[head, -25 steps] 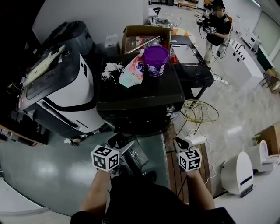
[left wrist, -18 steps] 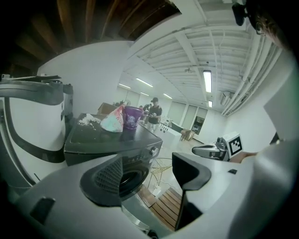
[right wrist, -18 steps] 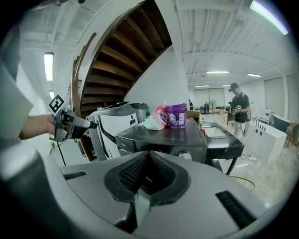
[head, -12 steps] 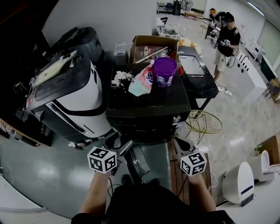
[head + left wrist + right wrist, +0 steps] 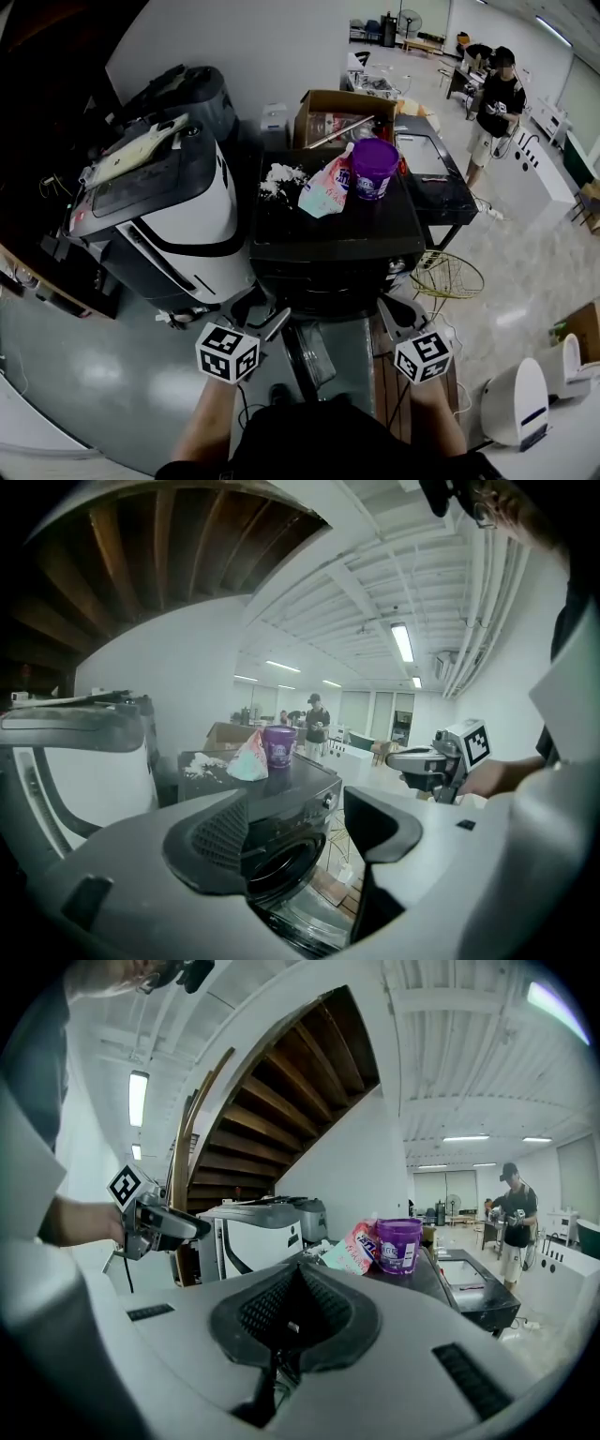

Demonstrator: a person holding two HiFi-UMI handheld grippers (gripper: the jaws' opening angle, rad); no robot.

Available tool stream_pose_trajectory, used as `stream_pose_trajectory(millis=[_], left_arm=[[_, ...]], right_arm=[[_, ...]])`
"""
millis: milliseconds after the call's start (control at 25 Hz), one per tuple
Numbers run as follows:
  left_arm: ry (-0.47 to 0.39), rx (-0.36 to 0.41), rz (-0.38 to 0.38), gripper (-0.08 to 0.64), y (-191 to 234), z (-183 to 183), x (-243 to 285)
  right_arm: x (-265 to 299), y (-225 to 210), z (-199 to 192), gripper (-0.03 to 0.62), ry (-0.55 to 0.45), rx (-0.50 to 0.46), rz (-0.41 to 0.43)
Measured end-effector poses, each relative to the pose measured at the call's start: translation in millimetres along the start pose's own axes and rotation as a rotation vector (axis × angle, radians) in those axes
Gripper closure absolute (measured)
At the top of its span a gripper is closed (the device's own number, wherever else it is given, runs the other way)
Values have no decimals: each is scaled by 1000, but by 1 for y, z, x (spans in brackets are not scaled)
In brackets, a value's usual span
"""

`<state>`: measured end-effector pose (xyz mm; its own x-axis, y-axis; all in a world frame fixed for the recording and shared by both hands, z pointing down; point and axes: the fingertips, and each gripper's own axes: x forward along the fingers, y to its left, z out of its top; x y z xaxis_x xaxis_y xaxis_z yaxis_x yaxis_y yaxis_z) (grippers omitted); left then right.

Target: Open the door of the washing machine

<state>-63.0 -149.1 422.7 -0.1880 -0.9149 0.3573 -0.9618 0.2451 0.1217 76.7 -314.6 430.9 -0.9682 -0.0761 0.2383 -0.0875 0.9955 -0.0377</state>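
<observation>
Workshop floor | washing machine (image 5: 330, 246) door (image 5: 306, 353) hangs open, drum exposed | left gripper (image 5: 266, 312) wide, empty | right gripper (image 5: 391, 312) closed, empty | both held clear: job looks done

A big work room, like a lab, was shown. A black washing machine (image 5: 328, 234) and a big white machine (image 5: 187, 216) were set on a shiny grey floor (image 5: 94, 366). Long lights (image 5: 401, 641) were hung above, and a person (image 5: 495, 103) was seen far back.
</observation>
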Motion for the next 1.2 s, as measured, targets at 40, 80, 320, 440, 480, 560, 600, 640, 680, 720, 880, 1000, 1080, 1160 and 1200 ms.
stream_pose_trajectory(millis=[40, 80, 320, 440, 480, 560, 600, 640, 680, 720, 880, 1000, 1080, 1160, 1200], left_arm=[[-8, 0, 5, 226, 4, 1, -3], [-17, 1, 10, 229, 8, 3, -5], [-84, 14, 38, 276, 28, 19, -15], [-115, 17, 38, 310, 36, 29, -16], [-123, 18, 36, 313, 39, 31, -16], [-133, 18, 34, 314, 42, 35, -16], [-136, 16, 34, 316, 44, 35, -16], [-137, 14, 35, 316, 46, 36, -16], [-138, 13, 35, 316, 47, 36, -16], [-139, 13, 34, 316, 48, 37, -16], [-147, 17, 31, 316, 50, 41, -15], [-145, 19, 27, 316, 49, 41, -13], [-144, 15, 24, 317, 47, 39, -12], [-141, 11, 24, 318, 47, 39, -11], [-140, 9, 24, 318, 47, 38, -11]], right_arm=[[0, 1, 4, 576, -8, -1, -5], [0, 2, 7, 575, -16, -3, -9], [-1, 9, 30, 577, -54, -22, -17], [1, 7, 34, 577, -57, -5, -33], [2, 7, 34, 577, -56, -5, -39], [2, 7, 35, 577, -56, -13, -46], [3, 7, 36, 577, -57, -16, -47], [3, 8, 37, 577, -59, -15, -47], [3, 8, 38, 577, -61, -14, -46], [3, 9, 39, 577, -62, -14, -44], [5, 9, 42, 577, -69, -17, -44], [5, 8, 40, 577, -71, -11, -42], [5, 8, 39, 577, -67, -8, -40], [5, 8, 38, 577, -64, -6, -38], [5, 9, 38, 577, -63, -6, -37]])
